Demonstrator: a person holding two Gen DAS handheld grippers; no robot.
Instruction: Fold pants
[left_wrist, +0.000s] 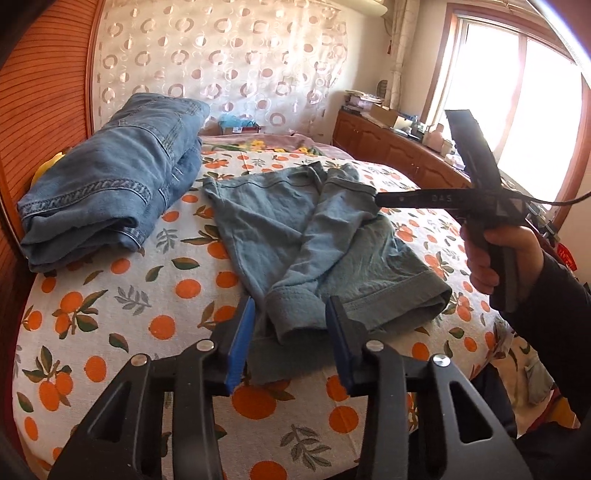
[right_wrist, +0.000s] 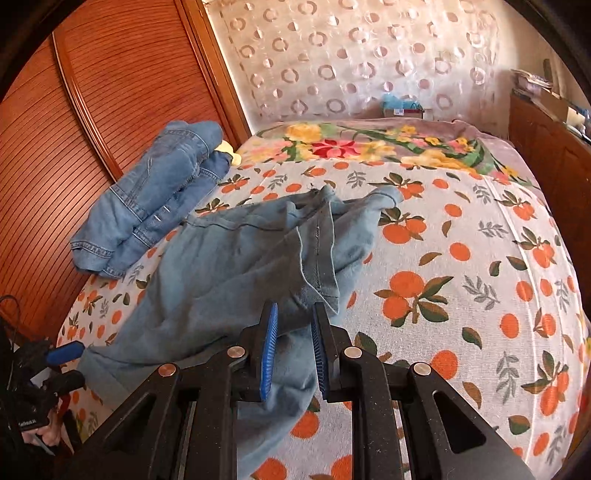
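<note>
On bedspread (left_wrist: 110, 332): two pants (left_wrist: 314, 258), two grippers (left_wrist: 291, 343)

Folded jeans (left_wrist: 107, 177) crowding bed's (left_wrist: 110, 332) left.

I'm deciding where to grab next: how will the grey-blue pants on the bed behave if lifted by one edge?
The grey-blue pants will likely be floppy: they already drape in soft wrinkles over the orange-print bedspread. Probably light, since the cloth looks thinner than the folded jeans. The doubled leg may slide open.
</note>
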